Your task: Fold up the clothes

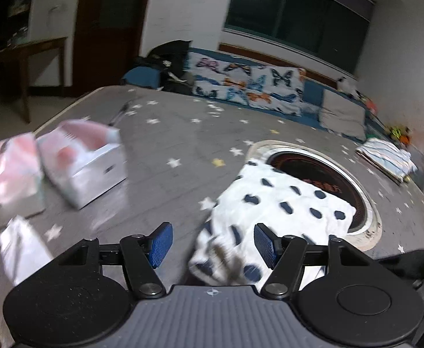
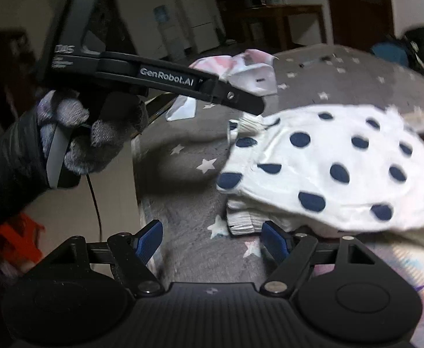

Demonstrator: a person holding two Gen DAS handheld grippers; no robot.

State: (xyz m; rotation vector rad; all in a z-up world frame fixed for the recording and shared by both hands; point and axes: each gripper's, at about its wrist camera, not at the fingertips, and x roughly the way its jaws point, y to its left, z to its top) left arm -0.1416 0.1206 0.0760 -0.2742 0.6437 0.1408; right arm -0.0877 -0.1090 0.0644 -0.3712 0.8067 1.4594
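Folding under way. The dotted garment point(image 1: 281, 211) lies partly folded on the star-patterned worktop point(image 1: 168, 145), overlapping a round inset. Left gripper point(image 1: 213, 245) and right gripper point(image 2: 212, 239) hover spread, empty, near its edge. Next move, likely: pinch an edge and fold again.

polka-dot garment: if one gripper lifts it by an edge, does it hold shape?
Probably not. The polka-dot garment lies in soft, rumpled layers, so it would likely droop and unfold. It looks thin and light. Its ribbed cuff might give the better grip.
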